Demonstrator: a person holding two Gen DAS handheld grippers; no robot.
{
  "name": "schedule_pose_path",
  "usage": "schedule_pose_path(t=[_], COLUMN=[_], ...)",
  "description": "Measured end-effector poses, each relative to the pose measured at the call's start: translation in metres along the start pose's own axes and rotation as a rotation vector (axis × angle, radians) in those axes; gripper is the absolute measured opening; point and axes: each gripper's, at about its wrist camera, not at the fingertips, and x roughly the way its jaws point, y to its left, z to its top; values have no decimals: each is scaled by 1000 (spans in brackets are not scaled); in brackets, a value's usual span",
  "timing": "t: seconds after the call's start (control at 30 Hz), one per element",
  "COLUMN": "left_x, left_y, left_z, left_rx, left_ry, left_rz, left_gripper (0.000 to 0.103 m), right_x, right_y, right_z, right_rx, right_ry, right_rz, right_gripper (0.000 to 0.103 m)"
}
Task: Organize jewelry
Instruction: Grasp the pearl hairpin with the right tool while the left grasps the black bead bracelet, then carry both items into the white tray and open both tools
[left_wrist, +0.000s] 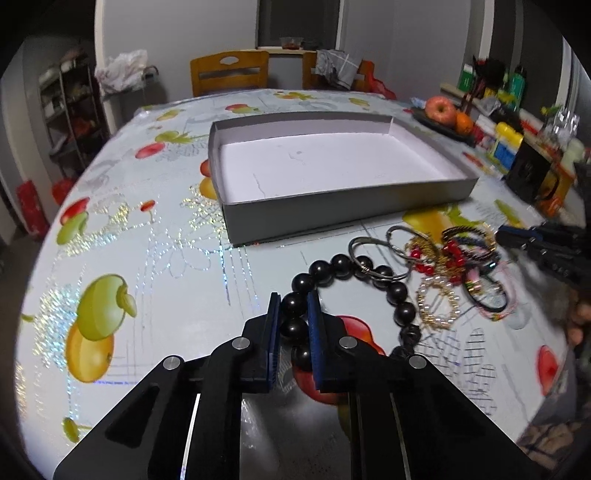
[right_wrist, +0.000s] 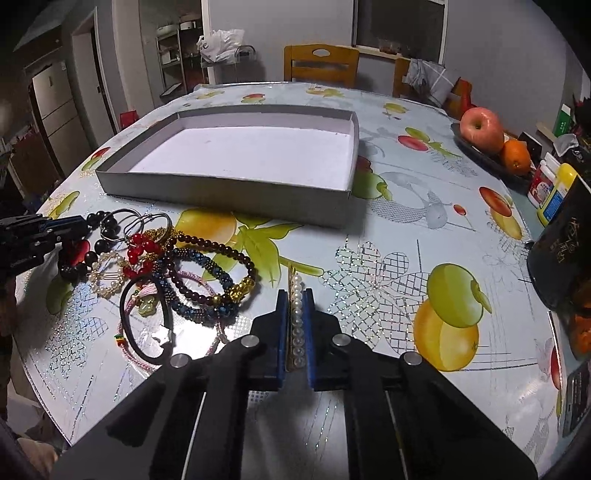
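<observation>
A shallow grey box (left_wrist: 369, 201) with a white inside stands on the table, also in the right wrist view (right_wrist: 221, 192). My left gripper (left_wrist: 294, 306) is shut on a black bead bracelet (left_wrist: 340, 264), which still lies on the cloth. My right gripper (right_wrist: 295, 301) is shut on a pearl hair clip (right_wrist: 296, 314). A pile of jewelry (right_wrist: 177, 273) lies left of my right gripper: dark red beads, blue beads, red beads, pearls, silver rings, a black hair tie. It shows in the left wrist view (left_wrist: 450, 273) too.
The table has a fruit-print cloth (left_wrist: 147, 258). A dark plate with an apple (right_wrist: 480, 129) and an orange (right_wrist: 517, 157) sits at the right. Bottles and a black box (right_wrist: 561, 254) stand along the right edge. Wooden chairs (right_wrist: 321, 68) stand behind the table.
</observation>
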Motion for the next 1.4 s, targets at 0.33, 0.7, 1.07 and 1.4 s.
schedule_pose_path(t=[0.33, 0.7, 1.07, 1.4], left_x=[-60, -73, -42, 30], left_y=[2, -5, -9, 17], left_z=[27, 76, 133, 123], left_rx=[-13, 52, 80, 12], left_ry=[-144, -232, -282, -171], left_rz=[-51, -39, -13, 15], left_gripper=[15, 15, 15, 15], right_x=[-30, -31, 10, 63], right_y=[-2, 1, 6, 3], right_z=[19, 44, 109, 117], right_rx=[4, -20, -50, -14], right_ry=[-93, -126, -123, -46], right_rz=[31, 59, 67, 77], right_gripper=[8, 8, 8, 8])
